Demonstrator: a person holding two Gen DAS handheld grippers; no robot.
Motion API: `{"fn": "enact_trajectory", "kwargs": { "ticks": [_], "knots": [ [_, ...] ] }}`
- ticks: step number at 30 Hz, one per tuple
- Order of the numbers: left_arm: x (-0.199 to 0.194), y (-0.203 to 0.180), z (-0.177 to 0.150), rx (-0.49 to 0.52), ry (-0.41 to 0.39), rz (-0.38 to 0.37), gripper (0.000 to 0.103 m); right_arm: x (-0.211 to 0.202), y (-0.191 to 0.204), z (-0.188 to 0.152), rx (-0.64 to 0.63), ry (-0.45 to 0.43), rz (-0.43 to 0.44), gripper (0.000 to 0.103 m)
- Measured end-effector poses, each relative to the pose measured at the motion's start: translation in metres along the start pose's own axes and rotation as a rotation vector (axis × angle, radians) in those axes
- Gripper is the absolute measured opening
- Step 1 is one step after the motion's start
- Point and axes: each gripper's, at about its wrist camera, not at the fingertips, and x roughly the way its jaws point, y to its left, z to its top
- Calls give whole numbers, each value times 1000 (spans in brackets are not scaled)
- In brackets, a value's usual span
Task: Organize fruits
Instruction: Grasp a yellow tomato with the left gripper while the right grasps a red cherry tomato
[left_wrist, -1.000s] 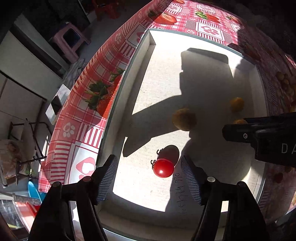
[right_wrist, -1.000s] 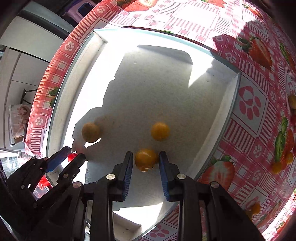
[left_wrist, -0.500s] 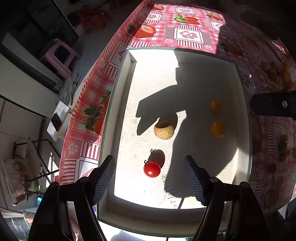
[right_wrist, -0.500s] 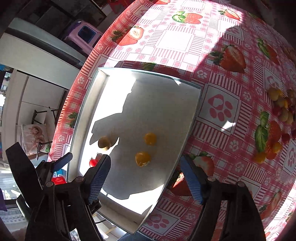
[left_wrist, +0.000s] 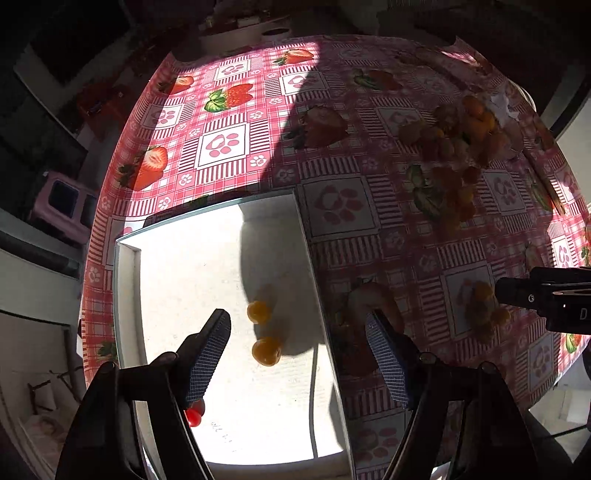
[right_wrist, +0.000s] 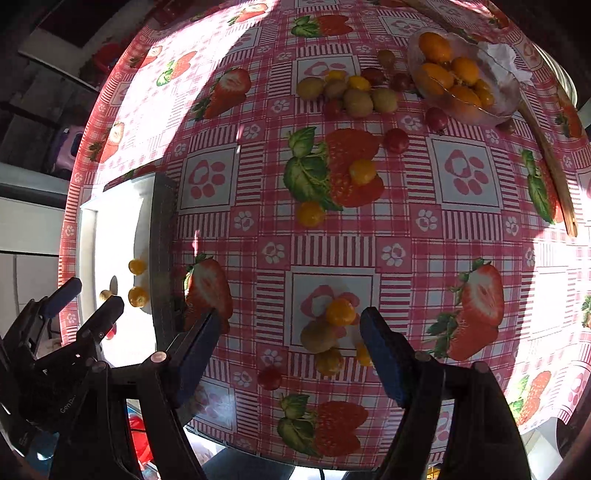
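Fruit cluster (right_wrist: 330, 332) lies on the table (right_wrist: 461, 229) directly between the right tool's (right_wrist: 291, 347) spread, empty jaws; left tool (left_wrist: 297, 354), also spread and empty, hangs farther off, over the tray (left_wrist: 127, 295).

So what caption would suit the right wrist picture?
Open right gripper hovering over loose fruit on the strawberry tablecloth, white tray at left.

1 tray (left_wrist: 127, 295), 2 grippers (right_wrist: 288, 350)

red tomato (left_wrist: 192, 416) half hidden behind left jaws
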Motion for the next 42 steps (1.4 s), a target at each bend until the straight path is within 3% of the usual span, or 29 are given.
{"fn": "enact_trajectory", "kwargs": {
  "ticks": [8,20,30,31,32,36,39,42],
  "knots": [
    [19,-56,29,73,24,-67,77,-5,-64,10,125,-33,-53,81],
    [62,-97,61,32,68,-93,77,5,-73,80,134,-88,-34,80],
    [80,-109,66,12,80,-97,76,32,-68,121,104,-55,15,57],
    [81,-110,66,12,82,-98,74,35,-67,123,101,-47,19,55],
    [84,-111,68,15,89,-99,62,37,-66,124,97,-41,22,51],
    [86,-120,65,21,95,-88,57,40,-57,129,65,-50,17,46],
    [85,-125,65,23,95,-93,53,42,-51,131,41,-46,-7,26],
    [85,-131,68,39,88,-113,34,43,-47,131,33,-44,-13,23]
  ]
}}
